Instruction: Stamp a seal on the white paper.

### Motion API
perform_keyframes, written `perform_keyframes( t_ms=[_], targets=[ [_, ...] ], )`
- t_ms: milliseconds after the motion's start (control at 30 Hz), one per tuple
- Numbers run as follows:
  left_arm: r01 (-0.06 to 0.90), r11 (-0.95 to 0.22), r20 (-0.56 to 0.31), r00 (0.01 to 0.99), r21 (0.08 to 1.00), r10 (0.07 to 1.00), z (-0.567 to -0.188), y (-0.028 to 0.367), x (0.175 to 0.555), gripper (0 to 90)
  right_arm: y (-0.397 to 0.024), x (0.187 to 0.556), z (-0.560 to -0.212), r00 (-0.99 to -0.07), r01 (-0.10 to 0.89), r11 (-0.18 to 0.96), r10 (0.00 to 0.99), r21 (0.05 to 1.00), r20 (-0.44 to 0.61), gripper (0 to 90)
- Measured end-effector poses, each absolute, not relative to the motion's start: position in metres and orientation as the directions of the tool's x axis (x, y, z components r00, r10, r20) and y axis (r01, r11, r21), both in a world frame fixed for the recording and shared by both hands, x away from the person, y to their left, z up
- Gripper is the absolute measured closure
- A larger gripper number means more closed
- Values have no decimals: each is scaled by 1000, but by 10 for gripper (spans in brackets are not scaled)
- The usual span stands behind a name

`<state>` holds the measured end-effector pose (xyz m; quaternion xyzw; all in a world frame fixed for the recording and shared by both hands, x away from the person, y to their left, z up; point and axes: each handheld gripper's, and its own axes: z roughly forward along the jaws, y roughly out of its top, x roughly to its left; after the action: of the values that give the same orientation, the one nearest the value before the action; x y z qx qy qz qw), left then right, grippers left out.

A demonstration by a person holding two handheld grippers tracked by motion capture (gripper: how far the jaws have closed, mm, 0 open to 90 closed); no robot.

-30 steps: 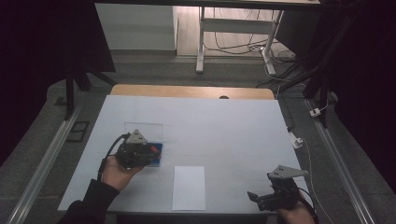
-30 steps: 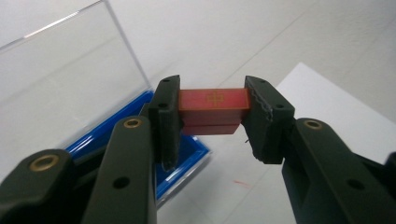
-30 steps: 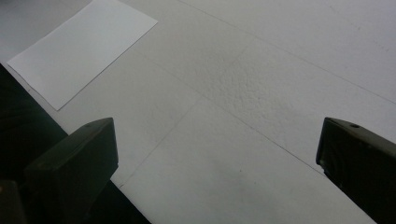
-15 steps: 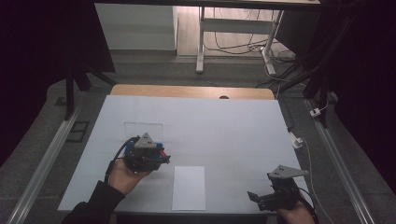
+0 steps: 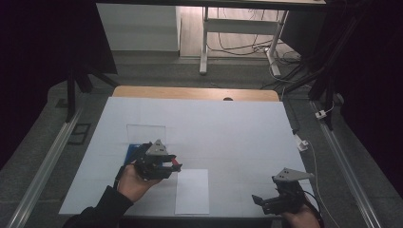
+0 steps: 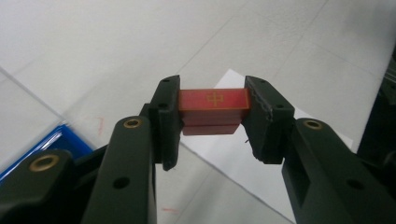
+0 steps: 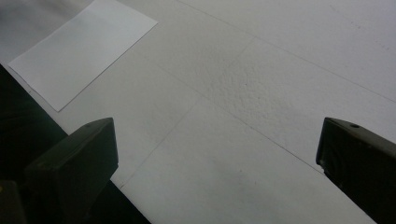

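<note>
Left tool (image 6: pixel 212 116) pinching red block (image 6: pixel 213 110) with gold cross-like mark, right tool (image 7: pixel 217 158) spread.

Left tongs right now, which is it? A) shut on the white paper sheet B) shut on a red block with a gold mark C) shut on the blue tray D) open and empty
B: in the left gripper view the left tongs clamp the red block by its two ends, its gold mark facing up, above the table and near the white sheet.

Left gripper (image 5: pixel 172 165) is clamped tight, held low in the left hand (image 5: pixel 133 183). Right gripper (image 5: pixel 260 202) sits wide open near the table's front edge
</note>
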<state>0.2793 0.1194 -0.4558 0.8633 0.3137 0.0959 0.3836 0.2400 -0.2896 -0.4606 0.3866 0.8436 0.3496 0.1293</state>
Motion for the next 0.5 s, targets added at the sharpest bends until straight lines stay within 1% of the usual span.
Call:
perform_keyframes(
  t_ms=[500],
  targets=[
    [442,-558,-73,824,702,561,-462,96,275,584,-290,240,-461,-668,563,456,742,689,55,0]
  ],
)
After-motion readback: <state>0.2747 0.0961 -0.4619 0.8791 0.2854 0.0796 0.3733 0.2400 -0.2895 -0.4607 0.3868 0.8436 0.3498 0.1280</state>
